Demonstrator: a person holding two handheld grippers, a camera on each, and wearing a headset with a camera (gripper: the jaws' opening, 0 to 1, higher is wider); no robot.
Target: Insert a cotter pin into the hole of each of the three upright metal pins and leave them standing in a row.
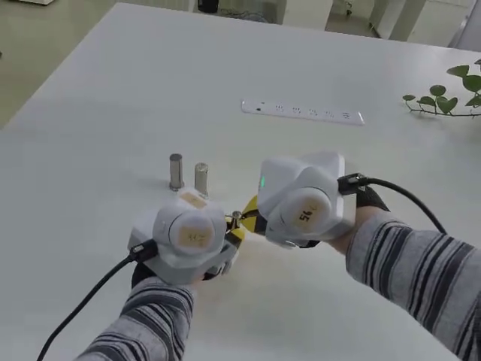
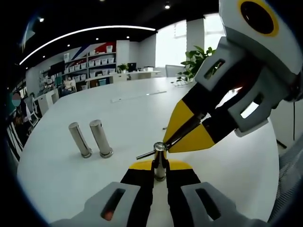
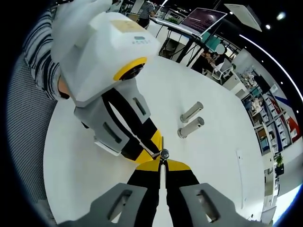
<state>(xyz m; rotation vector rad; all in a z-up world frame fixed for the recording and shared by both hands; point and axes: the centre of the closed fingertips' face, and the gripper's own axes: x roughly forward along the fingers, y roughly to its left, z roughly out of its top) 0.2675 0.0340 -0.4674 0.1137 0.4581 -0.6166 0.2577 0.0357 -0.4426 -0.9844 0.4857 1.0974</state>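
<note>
My left gripper (image 2: 160, 166) is shut on a short metal pin (image 2: 159, 161), held upright above the table. From the right, my right gripper (image 2: 174, 141) comes in shut on a thin cotter pin (image 2: 146, 153), which lies across the pin's top at its hole. In the right gripper view the cotter pin (image 3: 162, 143) points away from my shut jaws (image 3: 163, 163) toward the left gripper's yellow tips (image 3: 147, 144). Both grippers meet near the table's front (image 1: 237, 222). Two other metal pins (image 1: 176, 171) (image 1: 201, 179) stand upright side by side just behind them.
A white power strip (image 1: 302, 111) lies flat farther back on the white table (image 1: 113, 113). A green plant sprig (image 1: 449, 96) reaches in at the right edge. Cables trail from both grippers toward me.
</note>
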